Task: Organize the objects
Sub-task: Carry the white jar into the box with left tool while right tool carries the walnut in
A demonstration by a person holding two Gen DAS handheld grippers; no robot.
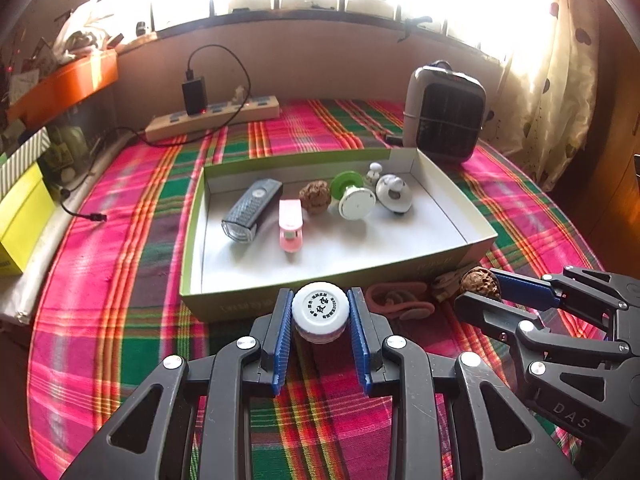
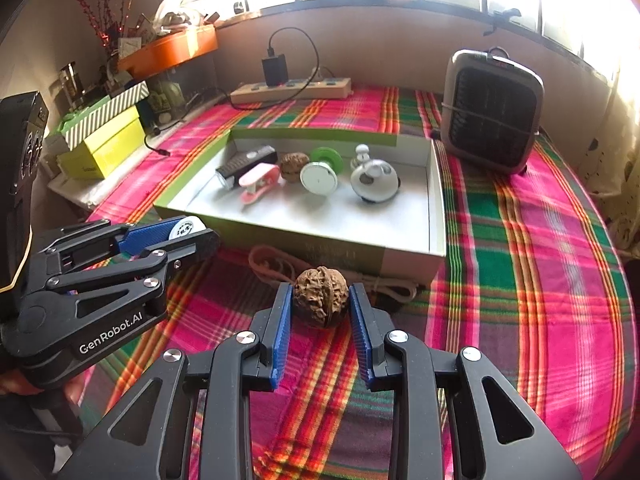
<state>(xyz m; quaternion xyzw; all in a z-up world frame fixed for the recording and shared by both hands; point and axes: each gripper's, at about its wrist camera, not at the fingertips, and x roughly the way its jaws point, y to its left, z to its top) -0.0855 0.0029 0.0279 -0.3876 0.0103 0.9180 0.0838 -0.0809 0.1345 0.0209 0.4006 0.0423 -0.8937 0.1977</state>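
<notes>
My left gripper (image 1: 320,312) is shut on a small white bottle with a printed cap (image 1: 320,311), held just in front of the near wall of a green-edged cardboard tray (image 1: 224,304). My right gripper (image 2: 320,304) is shut on a brown walnut (image 2: 320,296), held to the right of the left gripper, also in front of the tray (image 2: 400,256). The tray holds a bike light (image 1: 252,210), a pink clip (image 1: 290,224), another walnut (image 1: 315,197), a green-and-white spool (image 1: 352,196) and white round gadgets (image 1: 394,192).
A pinkish coiled cable (image 1: 400,300) lies on the plaid cloth against the tray's near wall. A small heater (image 1: 444,120) stands behind the tray at the right. A power strip with a charger (image 1: 212,120) lies at the back. Yellow and striped boxes (image 2: 104,140) sit at the left edge.
</notes>
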